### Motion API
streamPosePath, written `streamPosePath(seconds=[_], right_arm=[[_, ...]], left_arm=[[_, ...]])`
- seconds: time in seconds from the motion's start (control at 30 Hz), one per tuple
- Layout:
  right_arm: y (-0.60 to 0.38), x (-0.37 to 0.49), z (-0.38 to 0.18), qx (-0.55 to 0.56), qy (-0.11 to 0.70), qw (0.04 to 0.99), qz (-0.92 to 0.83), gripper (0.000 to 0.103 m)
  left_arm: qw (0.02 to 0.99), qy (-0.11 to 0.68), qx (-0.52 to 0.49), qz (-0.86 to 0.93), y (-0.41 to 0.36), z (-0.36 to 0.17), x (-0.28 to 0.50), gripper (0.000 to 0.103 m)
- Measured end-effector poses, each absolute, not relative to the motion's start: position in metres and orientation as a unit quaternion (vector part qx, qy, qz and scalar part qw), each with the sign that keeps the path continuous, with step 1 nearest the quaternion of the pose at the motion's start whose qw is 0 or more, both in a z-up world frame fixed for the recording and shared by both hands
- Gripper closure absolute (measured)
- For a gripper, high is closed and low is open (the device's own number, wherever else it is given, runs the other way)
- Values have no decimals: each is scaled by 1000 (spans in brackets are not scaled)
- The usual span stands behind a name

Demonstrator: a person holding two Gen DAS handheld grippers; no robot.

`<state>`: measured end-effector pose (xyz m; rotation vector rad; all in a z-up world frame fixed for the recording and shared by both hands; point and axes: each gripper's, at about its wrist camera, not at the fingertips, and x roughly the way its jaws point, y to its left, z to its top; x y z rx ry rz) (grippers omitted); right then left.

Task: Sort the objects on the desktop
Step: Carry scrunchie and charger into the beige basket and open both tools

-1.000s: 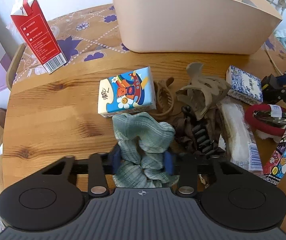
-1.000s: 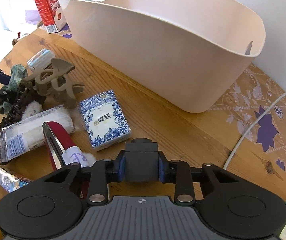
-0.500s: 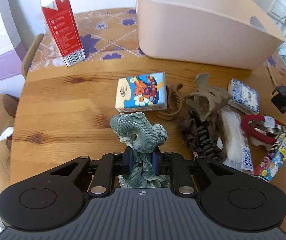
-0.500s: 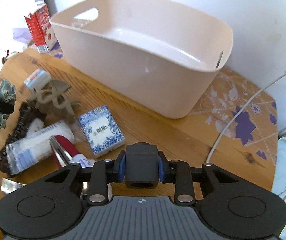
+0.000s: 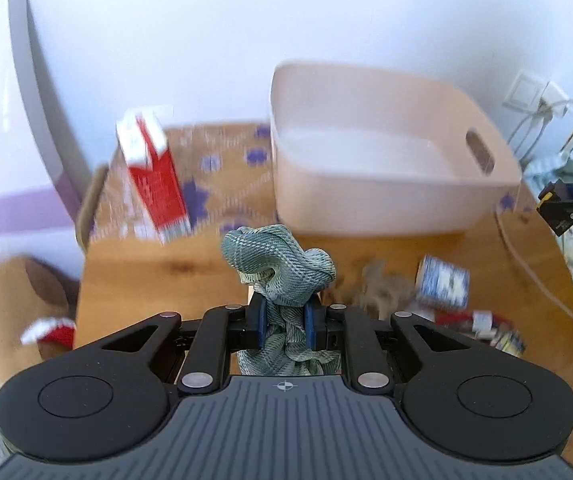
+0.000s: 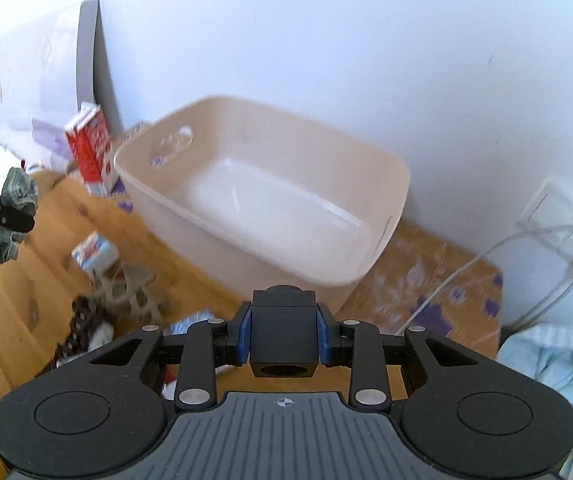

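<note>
Left tongs point(image 5: 286, 322): blue pads pinched narrow on a crumpled grey-green fabric scrunchie point(image 5: 282, 270), held up in the air above the round wooden bench point(image 5: 134, 276). Cloth bulges above the pads and hangs below them. In the right wrist view the same scrunchie point(image 6: 14, 200) shows at the far left edge, clear of the bench surface.

Right tongs point(image 6: 284, 340): clamped on a small black cube-shaped block point(image 6: 284, 334) with a round hole in its near face, blue pads tight against both sides. They sit in the air short of the large beige plastic tub point(image 6: 286, 216) with handle cut-outs.

Tub stands at the back of the bench by the wall; interior looks bare, though motion blur softens it. Tall red-and-white carton point(image 5: 152, 178) upright to the tub's left, on a patterned cloth with purple flowers point(image 5: 222, 168).

Remaining clutter on the bench, blurred: blue-and-white patterned packet point(image 5: 442, 286), taupe claw hair clip point(image 6: 132, 290), dark brown item beside it. White cable point(image 6: 446, 276) trails to a wall socket.
</note>
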<state>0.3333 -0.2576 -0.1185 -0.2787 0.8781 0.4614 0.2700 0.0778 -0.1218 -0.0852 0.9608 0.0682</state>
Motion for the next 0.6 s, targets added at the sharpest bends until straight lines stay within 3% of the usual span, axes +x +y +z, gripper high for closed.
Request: streamPosePath(seconds=[0.3, 0.6], right_arm=[[-266, 361, -83, -118, 381, 893, 206, 74], [-261, 391, -79, -113, 374, 894, 218, 74]], left_arm=[[909, 415, -12, 27, 70, -74, 320, 85], [912, 409, -16, 24, 51, -72, 378, 85]])
